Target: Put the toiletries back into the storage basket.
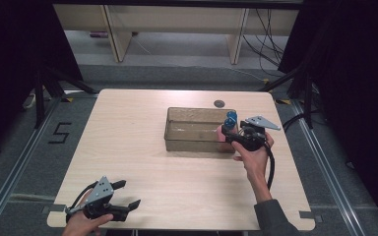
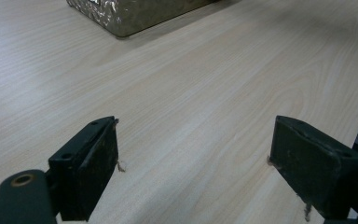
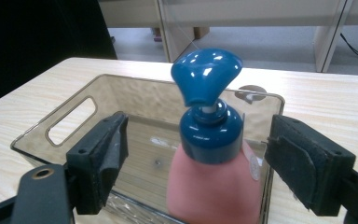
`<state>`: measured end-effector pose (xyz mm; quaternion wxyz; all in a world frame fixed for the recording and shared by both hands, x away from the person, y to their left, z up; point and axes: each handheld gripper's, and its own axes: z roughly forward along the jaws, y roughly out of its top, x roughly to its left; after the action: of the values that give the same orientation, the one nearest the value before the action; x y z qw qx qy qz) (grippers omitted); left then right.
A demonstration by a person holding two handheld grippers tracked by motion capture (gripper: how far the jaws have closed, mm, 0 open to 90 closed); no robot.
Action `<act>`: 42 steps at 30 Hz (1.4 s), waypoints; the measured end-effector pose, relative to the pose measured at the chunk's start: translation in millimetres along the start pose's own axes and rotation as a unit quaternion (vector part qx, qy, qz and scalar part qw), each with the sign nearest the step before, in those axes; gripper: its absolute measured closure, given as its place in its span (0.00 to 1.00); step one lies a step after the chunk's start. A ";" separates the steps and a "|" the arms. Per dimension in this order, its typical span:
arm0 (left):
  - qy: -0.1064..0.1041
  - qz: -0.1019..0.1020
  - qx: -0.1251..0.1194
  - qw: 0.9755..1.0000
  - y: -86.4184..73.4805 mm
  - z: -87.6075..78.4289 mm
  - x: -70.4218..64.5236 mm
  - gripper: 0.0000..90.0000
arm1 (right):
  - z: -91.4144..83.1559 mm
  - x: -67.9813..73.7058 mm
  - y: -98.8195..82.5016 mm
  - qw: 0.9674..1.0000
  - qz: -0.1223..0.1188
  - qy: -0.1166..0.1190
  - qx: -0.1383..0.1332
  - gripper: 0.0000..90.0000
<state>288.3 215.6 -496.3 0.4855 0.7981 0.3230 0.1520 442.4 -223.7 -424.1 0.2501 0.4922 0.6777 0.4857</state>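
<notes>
A pink bottle [image 1: 225,132] with a blue pump cap [image 1: 231,119] stands upright in the right end of a clear brownish bin [image 1: 192,142] on the wooden table [image 1: 138,147]. My right gripper [image 1: 230,132] reaches in from the right at the bottle. In the right gripper view the bottle [image 3: 214,186] and its cap [image 3: 207,77] sit between the jaws of my right gripper [image 3: 200,128], with a gap on each side, so it is open. The bin [image 3: 70,121] has a handle slot in its wall. My left gripper [image 1: 130,192] rests open near the table's front left edge, and between the jaws of the left gripper [image 2: 193,154] there is bare wood.
A small dark round disc [image 1: 219,103] lies on the table behind the bin. A corner of the bin [image 2: 121,16] shows at the top of the left gripper view. Black stands [image 1: 44,88] flank the table, and pale shelving [image 1: 177,24] stands beyond it.
</notes>
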 end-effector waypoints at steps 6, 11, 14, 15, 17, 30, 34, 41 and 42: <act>0.002 -0.002 0.001 1.000 0.0 0.1 -0.9 0.16 | -4.2 6.4 -0.6 1.000 0.009 0.010 0.002 0.23; 0.001 -0.001 0.003 1.000 -0.2 0.3 -1.2 0.16 | -7.5 9.2 -1.6 1.000 0.009 0.013 0.001 0.22; 0.001 -0.001 0.002 1.000 -0.2 0.3 -1.1 0.16 | -7.1 10.5 -4.7 1.000 0.001 0.014 -0.001 0.22; -0.002 -0.002 0.001 1.000 -0.4 0.7 -0.9 0.16 | -8.2 13.6 -5.2 1.000 0.015 0.014 0.001 0.22; -0.001 -0.001 0.001 1.000 -0.4 0.7 -0.9 0.16 | -8.5 13.8 -6.1 1.000 0.004 0.016 0.000 0.22; 0.001 -0.001 0.002 1.000 -0.4 0.6 -0.8 0.16 | -15.7 26.5 -6.7 0.999 -0.001 0.034 -0.003 0.22; 0.002 -0.001 0.003 1.000 -0.3 0.3 -0.9 0.16 | -15.6 31.8 -7.5 0.999 -0.003 0.044 -0.005 0.22; 0.002 -0.002 0.001 1.000 -0.2 0.4 -0.8 0.16 | -15.9 40.5 -9.1 0.998 -0.003 0.057 -0.002 0.22; 0.002 -0.002 0.001 1.000 -0.1 0.4 -0.8 0.16 | -15.5 41.5 -9.7 0.998 -0.004 0.063 -0.003 0.22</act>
<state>287.9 214.8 -496.5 0.4845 0.7975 0.3254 0.1528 409.4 -192.8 -420.9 0.2103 0.4575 0.6924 0.5167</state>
